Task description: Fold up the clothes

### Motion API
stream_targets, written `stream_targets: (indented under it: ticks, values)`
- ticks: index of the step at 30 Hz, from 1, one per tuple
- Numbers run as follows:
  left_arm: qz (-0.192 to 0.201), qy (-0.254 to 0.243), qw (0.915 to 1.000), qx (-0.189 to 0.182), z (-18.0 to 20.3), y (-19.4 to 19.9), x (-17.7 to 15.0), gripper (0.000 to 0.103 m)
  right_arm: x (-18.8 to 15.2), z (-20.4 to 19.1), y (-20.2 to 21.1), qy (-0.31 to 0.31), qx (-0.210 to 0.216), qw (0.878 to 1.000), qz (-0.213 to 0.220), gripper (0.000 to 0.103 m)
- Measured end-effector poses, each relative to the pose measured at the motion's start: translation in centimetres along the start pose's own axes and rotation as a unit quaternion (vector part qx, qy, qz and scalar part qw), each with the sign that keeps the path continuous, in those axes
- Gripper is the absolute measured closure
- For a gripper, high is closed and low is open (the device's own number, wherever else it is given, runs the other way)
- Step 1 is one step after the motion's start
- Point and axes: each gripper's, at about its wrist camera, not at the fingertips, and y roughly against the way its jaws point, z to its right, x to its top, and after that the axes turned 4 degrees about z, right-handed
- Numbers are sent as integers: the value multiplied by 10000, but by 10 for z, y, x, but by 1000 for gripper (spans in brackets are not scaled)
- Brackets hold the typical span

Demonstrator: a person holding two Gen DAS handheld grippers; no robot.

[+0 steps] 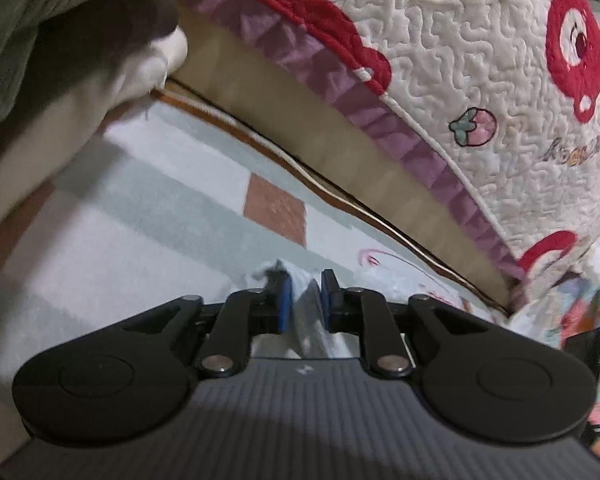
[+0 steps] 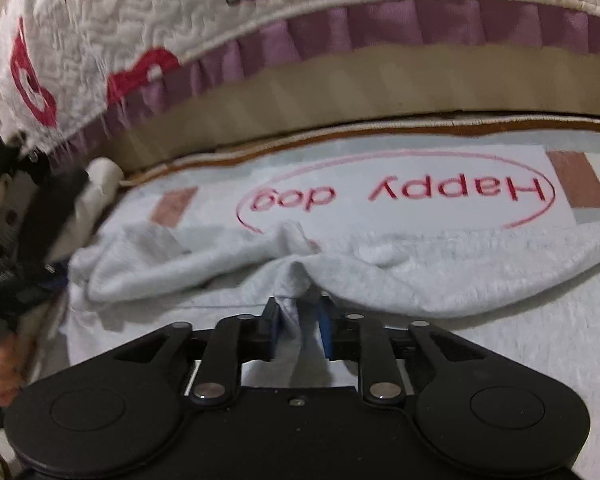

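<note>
A pale grey fleecy garment (image 2: 380, 280) is spread on a light patterned rug (image 2: 420, 168) printed "Happy dog", its far edge rolled over. A bunched fold is pinched between the blue pads of the right gripper (image 2: 299, 322). Grey fabric is likewise clamped by the left gripper (image 1: 304, 300). At 12 o'clock a cream quilted bedspread with red bears and purple frill (image 2: 180, 20) is seen.
</note>
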Motion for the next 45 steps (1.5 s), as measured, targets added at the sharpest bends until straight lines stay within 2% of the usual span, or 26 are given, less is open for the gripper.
stream_targets:
  ticks: [1, 2, 4, 5, 7, 8, 9, 12, 13, 15, 18, 21, 24, 26, 28, 31, 34, 35, 38, 41, 43, 45]
  values:
    - [-150, 52, 9997, -174, 1, 2, -2, 68, -1, 3, -1, -101, 40, 9999, -43, 71]
    - [-354, -2, 9988, -338, 5, 1, -5, 55, -1, 6, -2, -202, 81, 9997, -85, 69]
    - [-666, -308, 9962, -465, 15, -3, -12, 50, -3, 12, -5, -404, 161, 9989, -171, 56]
    - [-765, -540, 9948, -411, 19, -7, -17, 49, -3, 15, -6, -505, 202, 9983, -213, 56]
    - [-843, -1069, 9906, -138, 29, -18, -26, 53, -8, 15, -9, -486, 161, 9984, -242, 59]
    - [-770, -1257, 9891, 11, 30, -21, -30, 78, -8, 10, -11, -255, 101, 9993, -235, 59]
    - [-665, -1459, 9869, 161, 32, -23, -32, 95, -5, 3, -13, 46, -13, 9997, -249, 60]
    - [-416, -1720, 9835, 374, 32, -17, -33, 96, 8, -15, -22, 941, -483, 9944, -78, 60]
    - [-367, -1766, 9827, 420, 32, -15, -32, 96, 12, -20, -25, 1195, -602, 9910, -28, 65]
    - [-303, -1766, 9826, 486, 30, -12, -29, 96, 22, -23, -31, 1479, -649, 9869, 36, 89]
    - [-342, -1359, 9895, 365, 19, -12, -25, 95, 34, -29, -28, 1740, -531, 9827, 352, 89]
    - [-418, -1217, 9910, 359, 12, -15, -26, 94, 35, -27, -30, 1814, -675, 9807, 275, 90]
    - [-370, -1236, 9908, 399, 11, -14, -28, 90, 31, -23, -35, 2037, -1186, 9718, 42, 87]
    - [-338, -1249, 9907, 426, 10, -13, -29, 87, 27, -24, -24, 1943, -1405, 9707, 180, 80]
    - [-312, -1267, 9904, 464, 9, -13, -29, 87, 24, -26, -13, 1847, -1622, 9688, 319, 68]
    - [-330, -1334, 9890, 548, 12, -12, -26, 87, 18, -31, 3, 1739, -1912, 9646, 520, 66]
    - [-336, -1352, 9892, 467, 17, -11, -23, 87, 1, -54, 20, 2002, -1824, 9603, 661, 66]
    - [-370, -1255, 9907, 376, 16, -11, -22, 87, -5, -63, 22, 2067, -1681, 9617, 643, 66]
    - [-628, -795, 9948, 49, 9, -15, -20, 87, -20, -84, 13, 2103, -963, 9726, 241, 60]
    - [-718, -813, 9941, 16, 10, -17, -23, 87, -39, -102, -1, 2212, -271, 9745, -267, 52]
    - [-718, -881, 9935, 33, 11, -17, -25, 87, -57, -116, -13, 2825, -399, 9571, -510, 43]
    - [-692, -914, 9934, 57, 13, -18, -26, 87, -75, -130, -25, 3424, -525, 9351, -751, 42]
